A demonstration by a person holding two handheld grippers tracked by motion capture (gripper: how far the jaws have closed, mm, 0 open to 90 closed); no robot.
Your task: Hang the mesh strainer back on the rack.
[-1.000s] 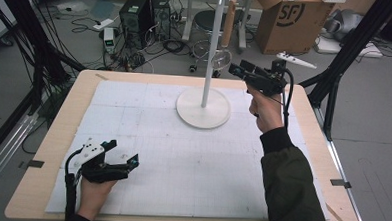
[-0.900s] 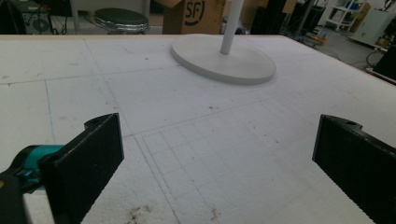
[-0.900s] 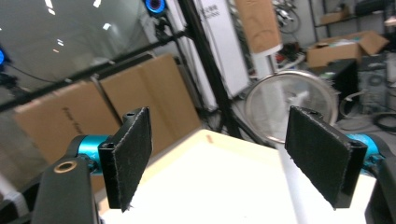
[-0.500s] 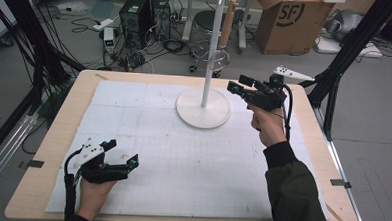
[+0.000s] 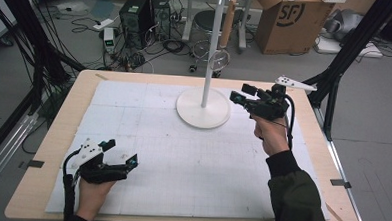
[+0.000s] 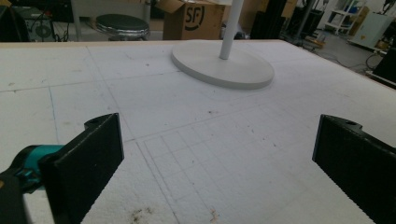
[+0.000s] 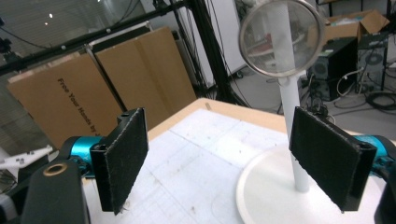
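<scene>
High view: right tool [image 5: 240, 95] agape beside white stand [image 5: 204, 107]; nothing gripped.

White stand [image 5: 204, 107]: round base, thin upright pole, at table's far centre; wire strainer [image 7: 281, 38] hangs on it.

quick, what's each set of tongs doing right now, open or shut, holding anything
Left tongs: open, holding nothing, low over the white mat.
Right tongs: open, holding nothing, beside the white stand.

One white stand [image 5: 204, 106], one strainer [image 7: 281, 38], two grippers [image 5: 113, 156] [image 5: 240, 94]
</scene>
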